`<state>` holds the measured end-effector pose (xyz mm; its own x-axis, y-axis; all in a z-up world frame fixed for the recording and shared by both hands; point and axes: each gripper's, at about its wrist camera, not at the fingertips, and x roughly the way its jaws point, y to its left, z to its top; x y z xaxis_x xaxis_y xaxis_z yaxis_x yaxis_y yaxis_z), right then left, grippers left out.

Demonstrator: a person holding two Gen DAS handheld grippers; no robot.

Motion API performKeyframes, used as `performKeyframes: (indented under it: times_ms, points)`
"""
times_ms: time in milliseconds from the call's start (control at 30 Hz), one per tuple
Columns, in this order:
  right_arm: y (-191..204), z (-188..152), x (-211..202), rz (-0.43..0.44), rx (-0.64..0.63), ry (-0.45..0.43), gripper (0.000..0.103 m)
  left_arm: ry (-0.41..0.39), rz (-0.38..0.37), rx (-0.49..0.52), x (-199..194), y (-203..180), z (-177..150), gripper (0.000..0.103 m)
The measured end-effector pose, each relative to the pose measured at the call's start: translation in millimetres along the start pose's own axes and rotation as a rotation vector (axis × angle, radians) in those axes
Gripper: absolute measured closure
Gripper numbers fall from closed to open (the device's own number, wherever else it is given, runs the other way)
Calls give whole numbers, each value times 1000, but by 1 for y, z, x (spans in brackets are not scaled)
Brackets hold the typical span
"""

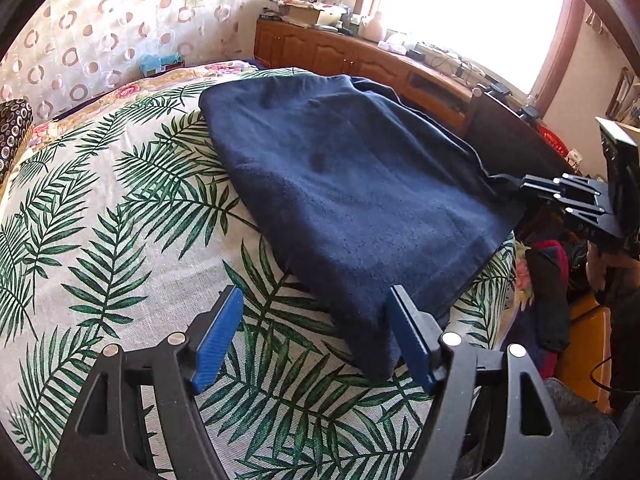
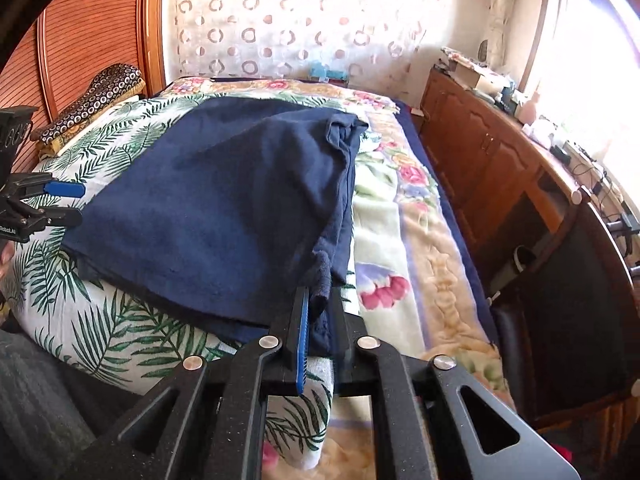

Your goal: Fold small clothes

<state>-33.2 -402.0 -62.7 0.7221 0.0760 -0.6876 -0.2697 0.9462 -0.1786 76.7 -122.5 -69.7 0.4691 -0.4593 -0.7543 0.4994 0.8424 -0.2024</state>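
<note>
Nearest, the left gripper (image 1: 314, 334) hangs released, its blue pads either side of the near corner of the dark blue fleecy garment (image 1: 340, 184), not pressing it. The right gripper (image 2: 318, 316) is clenched on the garment's right edge. The garment lies on the leaf-print bedsheet (image 1: 120, 220). Judged mid-fold; next, the left should pinch its corner. Its far edge and layers are hard to make out.

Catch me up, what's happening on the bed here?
A person is folding a navy garment on a palm-leaf bedsheet using two hand-held grippers. The right hand-held gripper is pinched on the garment's near corner. The left hand-held gripper is open, with the cloth's other near corner between its fingers, not gripped.
</note>
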Motion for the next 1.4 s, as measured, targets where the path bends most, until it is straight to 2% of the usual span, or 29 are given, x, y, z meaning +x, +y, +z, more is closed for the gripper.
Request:
performKeyframes:
  times_ms: [33, 100, 400, 567, 667, 700, 733, 800, 833, 867, 933, 1100, 1233, 1333, 1400]
  points:
    - [1, 0, -1, 5, 8, -14, 77, 4, 0, -1, 1, 0, -1, 29]
    - [2, 1, -3, 33, 25, -49, 72, 10, -1, -1, 4, 0, -2, 29]
    - [16, 0, 17, 85, 19, -56, 72, 29, -17, 16, 12, -8, -9, 29]
    - [15, 8, 29, 142, 26, -58, 72, 22, -20, 23, 12, -10, -11, 29]
    - [19, 9, 29, 162, 16, -57, 72, 18, -51, 20, 11, -10, -12, 29]
    - [19, 9, 28, 173, 11, -55, 72, 16, -74, 17, 10, -10, -14, 31]
    - [21, 8, 29, 186, 3, -52, 72, 15, -102, 13, 9, -11, -15, 42]
    - [26, 7, 31, 209, -13, -44, 70, 22, -150, 11, 9, -12, -17, 52]
    - [29, 6, 31, 220, -21, -40, 65, 29, -168, 13, 10, -14, -17, 64]
    - [31, 3, 30, 234, -28, -37, 63, 39, -187, 16, 11, -15, -17, 80]
    - [35, 0, 33, 269, -40, -28, 61, 25, -187, 33, 7, -20, -15, 94]
    - [47, -8, 31, 332, -102, -16, 59, -58, -213, 38, -17, -26, 8, 97]
    - [46, -8, 27, 347, -118, -17, 48, -115, -206, 50, -30, -29, 31, 97]
    - [38, -12, 25, 347, -139, -13, 43, -137, -199, 51, -32, -29, 45, 97]
    - [33, -15, 28, 314, -151, 4, 43, -145, -200, 40, -31, -29, 52, 97]
